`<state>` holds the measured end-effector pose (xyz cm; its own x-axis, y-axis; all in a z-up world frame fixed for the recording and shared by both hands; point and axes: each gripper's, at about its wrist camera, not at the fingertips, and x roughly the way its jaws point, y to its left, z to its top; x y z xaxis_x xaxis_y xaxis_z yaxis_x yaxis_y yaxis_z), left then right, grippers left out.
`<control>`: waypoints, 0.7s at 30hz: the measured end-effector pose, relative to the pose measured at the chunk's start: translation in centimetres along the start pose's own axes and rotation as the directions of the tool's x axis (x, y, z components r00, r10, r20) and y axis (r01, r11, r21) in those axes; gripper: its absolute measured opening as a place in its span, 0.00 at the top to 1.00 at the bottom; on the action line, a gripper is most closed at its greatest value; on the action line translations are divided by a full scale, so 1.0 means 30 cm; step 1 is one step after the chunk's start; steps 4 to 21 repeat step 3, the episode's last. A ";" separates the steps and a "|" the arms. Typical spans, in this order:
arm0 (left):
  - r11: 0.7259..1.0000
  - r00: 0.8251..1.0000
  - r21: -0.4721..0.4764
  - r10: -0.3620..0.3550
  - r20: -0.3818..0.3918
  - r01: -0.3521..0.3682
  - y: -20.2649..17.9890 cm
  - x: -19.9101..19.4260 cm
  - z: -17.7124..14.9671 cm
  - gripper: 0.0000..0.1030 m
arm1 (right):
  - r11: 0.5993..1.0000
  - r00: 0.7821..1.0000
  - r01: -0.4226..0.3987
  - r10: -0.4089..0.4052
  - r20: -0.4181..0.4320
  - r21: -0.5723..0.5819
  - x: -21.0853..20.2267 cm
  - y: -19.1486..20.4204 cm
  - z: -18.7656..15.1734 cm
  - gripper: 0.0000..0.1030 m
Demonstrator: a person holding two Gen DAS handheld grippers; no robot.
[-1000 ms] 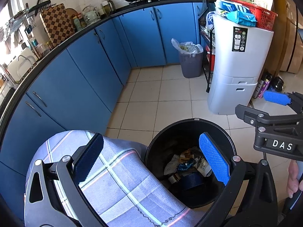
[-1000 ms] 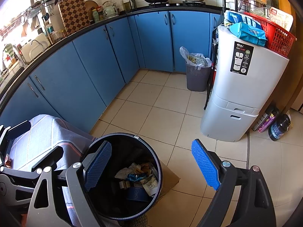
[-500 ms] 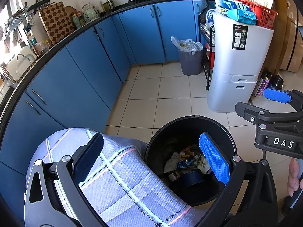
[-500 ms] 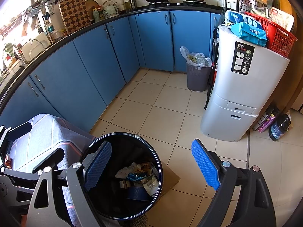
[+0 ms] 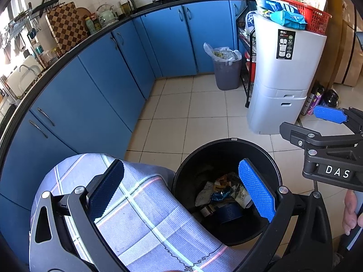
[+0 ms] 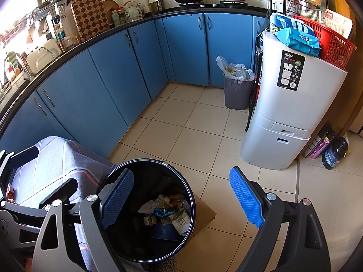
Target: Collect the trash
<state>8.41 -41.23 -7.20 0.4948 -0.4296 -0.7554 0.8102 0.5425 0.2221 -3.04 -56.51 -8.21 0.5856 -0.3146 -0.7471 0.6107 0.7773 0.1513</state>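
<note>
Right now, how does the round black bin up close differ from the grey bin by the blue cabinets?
The black bin is smooth-walled and unlined, its trash lying low at the bottom. The grey bin has textured walls and a white plastic liner, and is filled to the rim. Both stand upright and uncovered on the tiled floor.

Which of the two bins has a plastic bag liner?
The grey bin by the far cabinets, with a white bag. The black bin below the grippers has none.

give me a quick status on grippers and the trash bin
Left gripper open, empty. Right gripper open, empty. Black bin below, trash at bottom. Plaid cloth beside bin, under left gripper.
</note>
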 end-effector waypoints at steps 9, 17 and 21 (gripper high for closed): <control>1.000 1.000 0.000 0.000 0.000 0.000 0.002 -0.001 -0.002 0.03 | 1.000 1.000 -0.002 0.002 0.001 0.001 -0.001 -0.001 0.000 0.18; 1.000 1.000 0.000 0.000 0.000 0.000 0.002 -0.001 -0.002 0.03 | 1.000 1.000 -0.002 0.002 0.001 0.001 -0.001 -0.001 0.000 0.18; 1.000 1.000 0.000 0.000 0.000 0.000 0.002 -0.001 -0.002 0.03 | 1.000 1.000 -0.002 0.002 0.001 0.001 -0.001 -0.001 0.000 0.18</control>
